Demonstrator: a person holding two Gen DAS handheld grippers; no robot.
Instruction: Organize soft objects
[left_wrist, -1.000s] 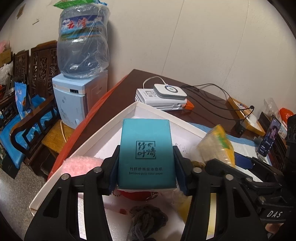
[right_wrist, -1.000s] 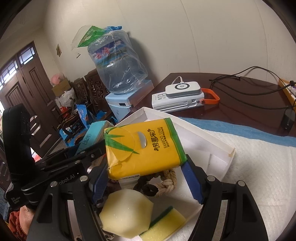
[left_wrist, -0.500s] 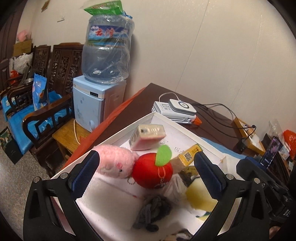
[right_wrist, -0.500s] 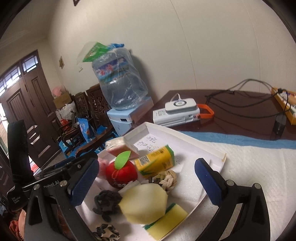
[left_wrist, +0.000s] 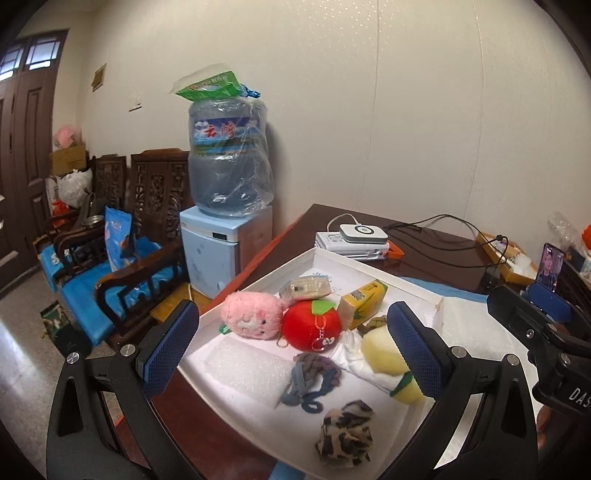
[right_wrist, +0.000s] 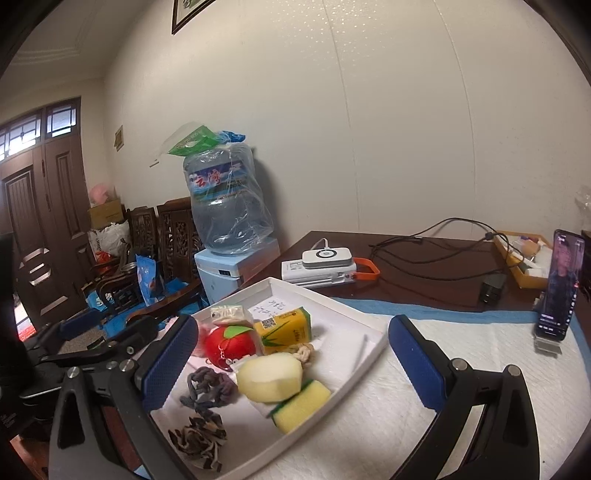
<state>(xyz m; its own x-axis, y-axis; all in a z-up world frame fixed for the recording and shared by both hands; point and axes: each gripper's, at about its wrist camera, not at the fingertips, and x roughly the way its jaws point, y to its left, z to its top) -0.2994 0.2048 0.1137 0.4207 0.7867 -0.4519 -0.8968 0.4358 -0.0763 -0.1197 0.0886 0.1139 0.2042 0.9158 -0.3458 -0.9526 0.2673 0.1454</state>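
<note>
On the dark wooden surface (left_wrist: 424, 243), partly over a white cloth (right_wrist: 461, 350), sits a white tray (left_wrist: 369, 258) holding the soft things. A pink plush (left_wrist: 251, 319) lies at the tray's left, touching a red apple plush (left_wrist: 312, 328). Behind them are a small tissue pack (left_wrist: 308, 288) and a yellow tissue pack (left_wrist: 364, 297). A pale sponge block (right_wrist: 269, 376) rests just beside a yellow-green sponge (right_wrist: 301, 404); a grey yarn scrunchie (left_wrist: 312, 380) and a leopard scrunchie (left_wrist: 345, 435) lie nearer the front. The left gripper (left_wrist: 291, 354) and the right gripper (right_wrist: 291, 363) both hover above the tray with jaws spread wide, nothing between them.
</note>
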